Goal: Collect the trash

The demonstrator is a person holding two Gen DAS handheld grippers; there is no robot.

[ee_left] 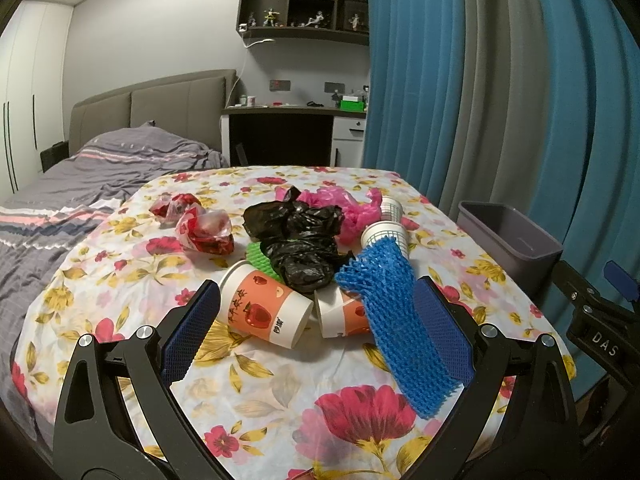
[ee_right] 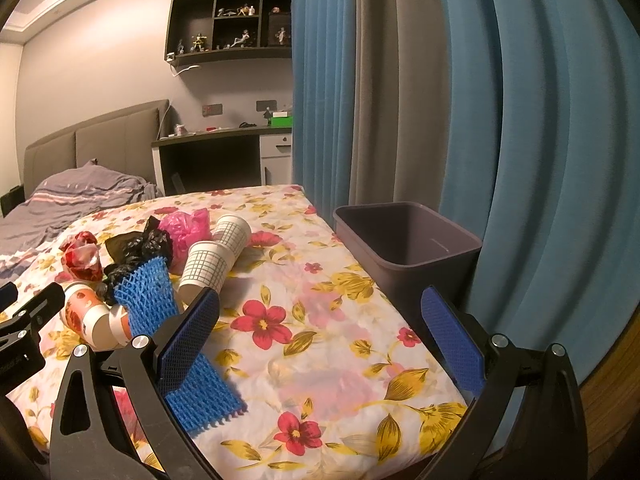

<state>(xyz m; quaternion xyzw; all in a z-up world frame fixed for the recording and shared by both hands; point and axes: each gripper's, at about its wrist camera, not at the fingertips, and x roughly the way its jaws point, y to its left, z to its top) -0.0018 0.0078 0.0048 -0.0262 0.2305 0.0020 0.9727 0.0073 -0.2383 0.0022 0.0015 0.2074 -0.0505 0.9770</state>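
Observation:
Trash lies heaped on the floral tablecloth (ee_left: 256,396): two orange paper cups on their sides (ee_left: 264,312) (ee_left: 344,316), a blue foam net (ee_left: 396,320), a crumpled black bag (ee_left: 300,240), a pink bag (ee_left: 348,212), red-and-white wrappers (ee_left: 200,224), a green net (ee_left: 258,256) and two white grid cups (ee_left: 386,236). My left gripper (ee_left: 318,292) is open just in front of the orange cups, and the blue net lies along its right pad. My right gripper (ee_right: 320,296) is open over bare cloth. The blue net (ee_right: 148,296) passes behind its left finger. Neither gripper holds anything.
A grey bin (ee_right: 404,248) stands off the table's right edge, against the blue and grey curtains (ee_right: 520,140). A bed (ee_left: 80,184) borders the table on the left, and a desk (ee_left: 288,120) stands behind. The right gripper's body (ee_left: 596,332) shows at the left view's right edge.

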